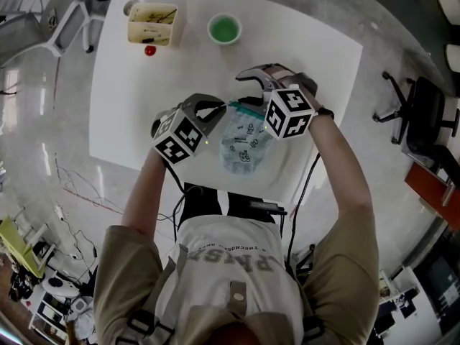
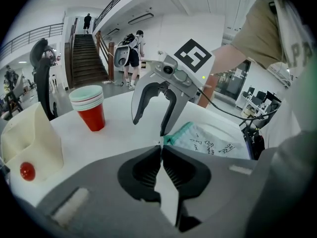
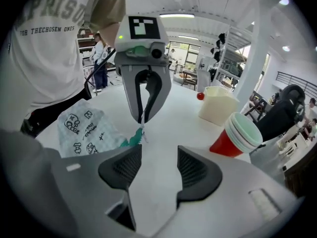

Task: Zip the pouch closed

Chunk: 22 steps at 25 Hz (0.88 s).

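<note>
Head view: left tongs (image 1: pixel 224 107) pinch pouch (image 1: pixel 244 141), right tongs (image 1: pixel 251 83) gape just beside

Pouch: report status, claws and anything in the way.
Left claw shut on the pouch at its teal zipper end. Right claw open, empty, close by. Cup stack and container stand well apart, nothing in the way.

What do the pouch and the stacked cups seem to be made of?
The pouch looks like thin, soft fabric or film, matte: it wrinkles and lies limp. The cups look like stiff, smooth plastic or coated paper, with thin rims; which one is unclear.
</note>
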Available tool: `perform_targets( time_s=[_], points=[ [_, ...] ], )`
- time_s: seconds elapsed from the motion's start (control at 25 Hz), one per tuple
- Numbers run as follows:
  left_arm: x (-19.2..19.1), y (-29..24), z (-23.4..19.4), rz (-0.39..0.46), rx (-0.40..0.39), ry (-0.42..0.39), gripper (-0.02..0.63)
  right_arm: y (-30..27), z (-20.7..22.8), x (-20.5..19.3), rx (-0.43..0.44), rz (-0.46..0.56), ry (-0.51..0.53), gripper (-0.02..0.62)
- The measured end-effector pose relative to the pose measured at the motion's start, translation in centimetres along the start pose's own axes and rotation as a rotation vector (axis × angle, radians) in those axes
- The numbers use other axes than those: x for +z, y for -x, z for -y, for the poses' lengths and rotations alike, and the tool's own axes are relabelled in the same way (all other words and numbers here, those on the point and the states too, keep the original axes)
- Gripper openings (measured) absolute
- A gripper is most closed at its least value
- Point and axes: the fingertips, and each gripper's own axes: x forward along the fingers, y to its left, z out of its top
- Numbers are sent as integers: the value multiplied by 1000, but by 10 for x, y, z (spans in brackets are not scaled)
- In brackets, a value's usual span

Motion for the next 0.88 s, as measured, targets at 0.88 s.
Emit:
perform_targets(
  time_s=[0.88],
  points=[
    [-4, -3, 4, 21, -14, -77, 23, -28, -37, 3, 312, -121, 349, 140]
  ],
)
